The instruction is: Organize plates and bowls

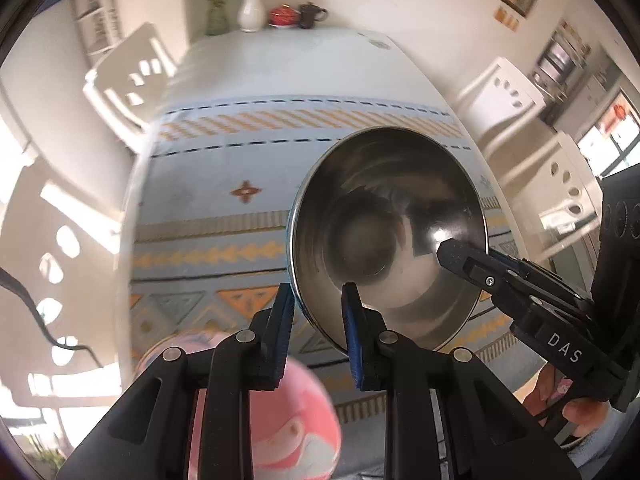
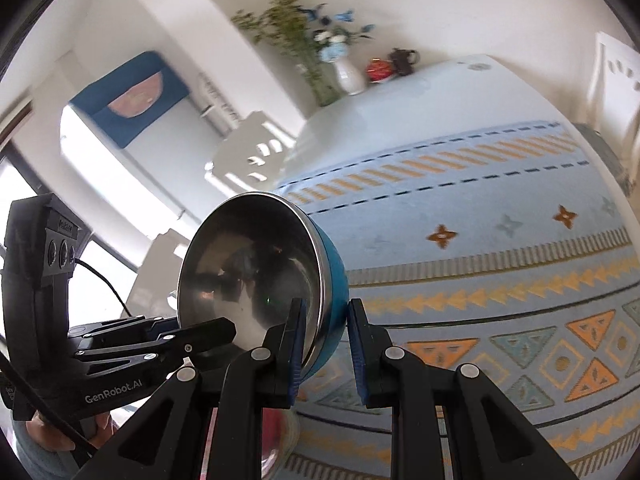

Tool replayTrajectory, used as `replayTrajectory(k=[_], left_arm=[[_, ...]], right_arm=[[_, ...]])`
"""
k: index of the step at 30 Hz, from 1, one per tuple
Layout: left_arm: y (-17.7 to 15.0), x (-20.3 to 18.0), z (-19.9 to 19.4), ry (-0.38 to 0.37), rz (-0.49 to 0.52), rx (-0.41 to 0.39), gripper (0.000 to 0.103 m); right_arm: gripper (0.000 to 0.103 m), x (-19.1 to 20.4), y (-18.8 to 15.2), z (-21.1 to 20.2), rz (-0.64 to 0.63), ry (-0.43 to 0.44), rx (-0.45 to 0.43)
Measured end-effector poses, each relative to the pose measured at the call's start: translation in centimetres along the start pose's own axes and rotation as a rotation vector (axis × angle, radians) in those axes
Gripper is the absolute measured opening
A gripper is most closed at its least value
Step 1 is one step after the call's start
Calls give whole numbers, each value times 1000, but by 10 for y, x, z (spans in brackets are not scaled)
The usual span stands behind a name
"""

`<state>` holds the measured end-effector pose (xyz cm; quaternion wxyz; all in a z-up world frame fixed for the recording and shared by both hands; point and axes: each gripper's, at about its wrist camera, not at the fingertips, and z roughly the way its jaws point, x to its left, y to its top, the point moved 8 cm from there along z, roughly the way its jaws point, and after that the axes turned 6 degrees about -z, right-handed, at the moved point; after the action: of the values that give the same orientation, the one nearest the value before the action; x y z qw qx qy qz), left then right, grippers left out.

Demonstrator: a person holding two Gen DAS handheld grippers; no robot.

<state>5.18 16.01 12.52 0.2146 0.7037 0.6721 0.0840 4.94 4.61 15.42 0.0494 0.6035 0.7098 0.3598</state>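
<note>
- White-walled dining room: a long table point(image 1: 280, 72) runs away from the cameras, its near half covered by a pale blue patterned cloth point(image 1: 224, 184) with orange triangles and diamonds.
- Far end of the table: a white vase point(image 1: 252, 12) of flowers, a red teapot point(image 1: 283, 15) and a dark pot point(image 1: 310, 14), well apart from the working area.
- White chairs point(image 1: 132, 76) stand along both sides of the table.
- Steel bowl point(image 1: 386, 236), blue on the outside and polished inside, is held tilted above the cloth, its opening turned towards the left wrist camera.
- Left gripper point(image 1: 316, 328): blue-padded jaws nearly closed, pinching the bowl's rim at its lower edge, one pad inside and one outside.
- Right gripper point(image 2: 326, 340): jaws clamped on the opposite part of the rim, one pad against the mirrored interior, the other against the blue wall; from the left wrist view its black finger reaches into the bowl from the right.
- Pink plate point(image 1: 280, 420), blurred, lies low in the left wrist view beneath the left gripper's fingers, on the near part of the table.
- A person's hand point(image 1: 576, 412) grips the right gripper's handle.
</note>
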Motion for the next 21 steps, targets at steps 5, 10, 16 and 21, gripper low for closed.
replayTrajectory(k=[5,10,16,21], left_arm=[[-13,31,-18,26,-86,-16,20],[-44,56,-22,47,-169,6,20],[-75,72,-17,75,-222,57,20],[-85,82,-16,59,-296,56,20]], right_arm=[[22,36,-6,7,-49,75,35],[22,62,-23,16,-96,123,87],[22,79,-56,31,-119,151,190],[23,82,-72,37,-129,152,240]])
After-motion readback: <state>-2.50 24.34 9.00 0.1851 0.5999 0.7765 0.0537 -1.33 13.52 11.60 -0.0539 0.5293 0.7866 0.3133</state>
